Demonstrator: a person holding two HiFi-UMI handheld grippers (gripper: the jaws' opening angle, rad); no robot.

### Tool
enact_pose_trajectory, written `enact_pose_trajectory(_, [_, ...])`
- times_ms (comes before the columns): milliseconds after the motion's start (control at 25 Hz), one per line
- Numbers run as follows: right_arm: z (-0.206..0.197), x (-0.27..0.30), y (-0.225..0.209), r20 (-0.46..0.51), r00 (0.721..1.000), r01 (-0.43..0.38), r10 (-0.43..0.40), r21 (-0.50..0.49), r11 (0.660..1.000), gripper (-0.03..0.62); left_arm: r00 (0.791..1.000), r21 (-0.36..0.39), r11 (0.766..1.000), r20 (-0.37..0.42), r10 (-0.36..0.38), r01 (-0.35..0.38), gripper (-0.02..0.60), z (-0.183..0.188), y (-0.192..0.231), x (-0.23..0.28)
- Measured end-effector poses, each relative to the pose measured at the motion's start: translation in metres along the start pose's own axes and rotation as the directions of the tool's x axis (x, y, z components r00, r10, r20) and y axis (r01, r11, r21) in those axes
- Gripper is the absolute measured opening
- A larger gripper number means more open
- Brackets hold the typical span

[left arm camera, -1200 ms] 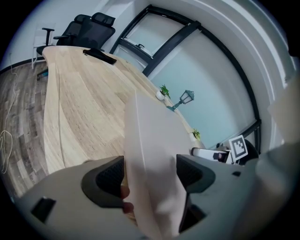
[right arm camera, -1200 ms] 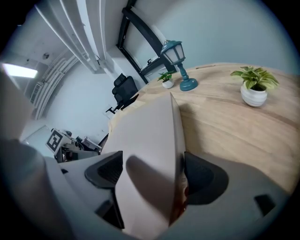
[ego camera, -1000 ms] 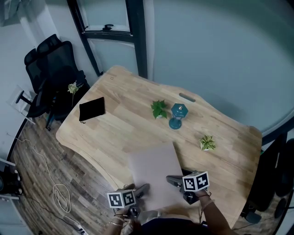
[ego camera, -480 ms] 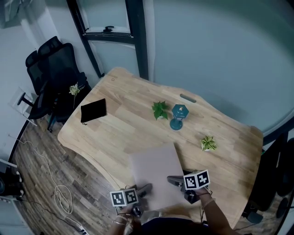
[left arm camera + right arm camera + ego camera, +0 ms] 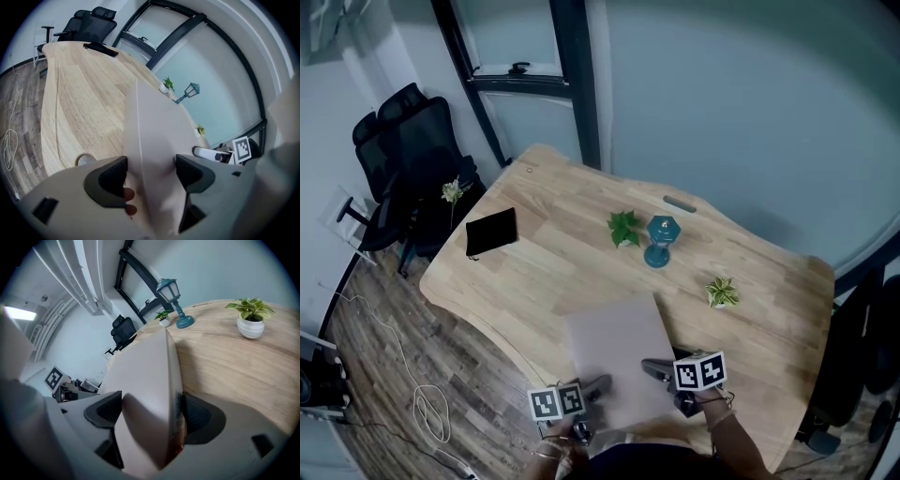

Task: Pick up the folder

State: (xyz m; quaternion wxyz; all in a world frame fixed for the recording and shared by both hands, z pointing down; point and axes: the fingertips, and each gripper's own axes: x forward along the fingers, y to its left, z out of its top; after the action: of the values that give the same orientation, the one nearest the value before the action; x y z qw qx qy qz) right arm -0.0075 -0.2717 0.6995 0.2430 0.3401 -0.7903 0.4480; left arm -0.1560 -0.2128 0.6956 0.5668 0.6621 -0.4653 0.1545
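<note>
Gripped tight at 6 o'clock by left tongs (image 5: 150,174) and right tongs (image 5: 151,414), the folder (image 5: 614,339) has been raised slightly off the bench (image 5: 544,272); pickup is judged underway.

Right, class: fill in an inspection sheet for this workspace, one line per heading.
Surface: wooden table, mostly bare.
Job's things: pale folder over the table's near edge, gripped on both sides; cannot tell whether it is clear of the wood.
Clutter: black pouch at the far left; small plant beside a teal lamp; second plant further right.
Grippers: left gripper and right gripper each have their jaws closed on the folder.
Cables: one looped cable on the floor.
Surroundings: black office chair, wood-pattern floor, dark window frame.
</note>
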Motion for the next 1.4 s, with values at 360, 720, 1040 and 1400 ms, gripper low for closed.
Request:
enact_pose_trajectory(360, [0.011,-0.010,0.009,0.036,0.999,0.011,-0.010,-0.023,1.000,0.396,0.999,0.049,0.999,0.032,0.007,-0.009,0.324,0.011,-0.008,-0.011])
enact_pose_trajectory(720, [0.027,-0.023,0.021,0.085,0.996,0.028,-0.022,-0.069,0.997,0.393,0.997,0.080,0.997,0.073,-0.001,-0.005,0.324,0.022,-0.019,-0.024])
enact_pose_trajectory(1040, [0.035,-0.034,0.030,0.125,0.992,0.034,-0.025,-0.071,0.997,0.390,0.995,0.117,0.993,0.104,-0.005,-0.007,0.322,0.032,-0.028,-0.036])
enact_pose_trajectory(1400, [0.046,-0.046,0.042,0.162,0.986,0.039,-0.022,-0.100,0.994,0.388,0.992,0.165,0.986,0.126,-0.014,-0.007,0.319,0.041,-0.038,-0.050])
